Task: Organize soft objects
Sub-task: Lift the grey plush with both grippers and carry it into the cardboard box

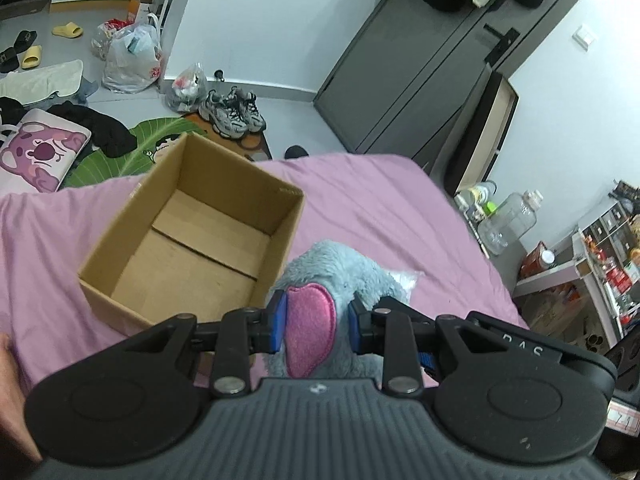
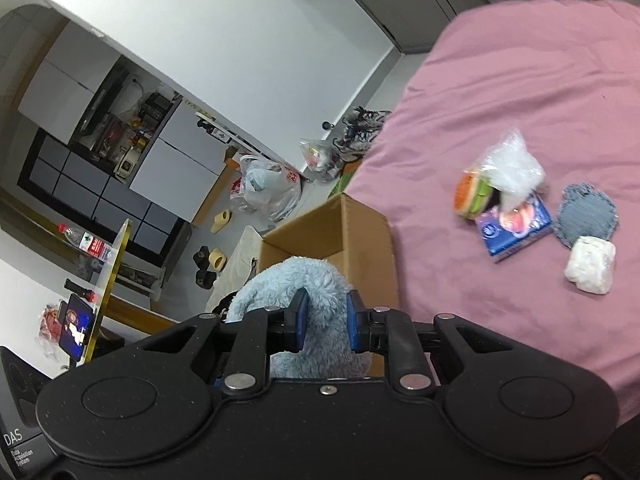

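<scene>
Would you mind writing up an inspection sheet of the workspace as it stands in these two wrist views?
Surface: bed with a pink sheet, wrinkled.
Job's things: open cardboard box, nothing seen inside; blue plush toy beside the box.
Clutter: burger-shaped toy, clear plastic bag, blue tissue pack, denim patch, white bundle grouped on the sheet.
Grippers: left gripper shut on the plush's pink ear; right gripper shut on blue fur.
Cables: nothing seen.
Surroundings: sneakers, plastic bags, slippers on the floor; grey wardrobe.
</scene>
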`<action>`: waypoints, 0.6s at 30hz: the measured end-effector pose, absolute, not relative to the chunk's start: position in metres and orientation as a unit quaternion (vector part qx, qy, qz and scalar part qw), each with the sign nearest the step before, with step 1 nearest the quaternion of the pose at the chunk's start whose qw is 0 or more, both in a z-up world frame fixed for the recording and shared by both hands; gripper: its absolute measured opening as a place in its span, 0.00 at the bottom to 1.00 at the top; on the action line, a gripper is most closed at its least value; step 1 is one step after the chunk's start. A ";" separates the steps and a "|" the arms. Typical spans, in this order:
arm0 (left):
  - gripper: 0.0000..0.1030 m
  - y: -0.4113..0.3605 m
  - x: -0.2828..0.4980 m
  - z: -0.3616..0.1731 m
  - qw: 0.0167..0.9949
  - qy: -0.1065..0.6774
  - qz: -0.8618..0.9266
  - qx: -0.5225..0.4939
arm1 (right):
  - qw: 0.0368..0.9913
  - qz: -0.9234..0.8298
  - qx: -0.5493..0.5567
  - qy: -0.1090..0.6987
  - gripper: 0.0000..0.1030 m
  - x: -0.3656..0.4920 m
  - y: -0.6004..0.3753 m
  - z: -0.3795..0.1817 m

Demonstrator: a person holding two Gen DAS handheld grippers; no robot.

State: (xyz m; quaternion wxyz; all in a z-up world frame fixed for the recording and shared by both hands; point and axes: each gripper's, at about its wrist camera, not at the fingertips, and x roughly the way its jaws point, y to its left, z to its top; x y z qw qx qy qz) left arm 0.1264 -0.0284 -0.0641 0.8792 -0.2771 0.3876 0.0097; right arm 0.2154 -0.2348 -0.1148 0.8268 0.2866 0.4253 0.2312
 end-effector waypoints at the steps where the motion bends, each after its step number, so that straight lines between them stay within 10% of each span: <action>1: 0.28 -0.023 0.125 -0.063 0.879 0.385 0.008 -0.280 | 0.828 0.232 0.285 0.423 0.19 0.214 -0.231 -0.114; 18: 0.28 0.026 0.133 -0.067 0.884 0.363 -0.009 -0.293 | 0.850 0.227 0.246 0.406 0.19 0.217 -0.178 -0.101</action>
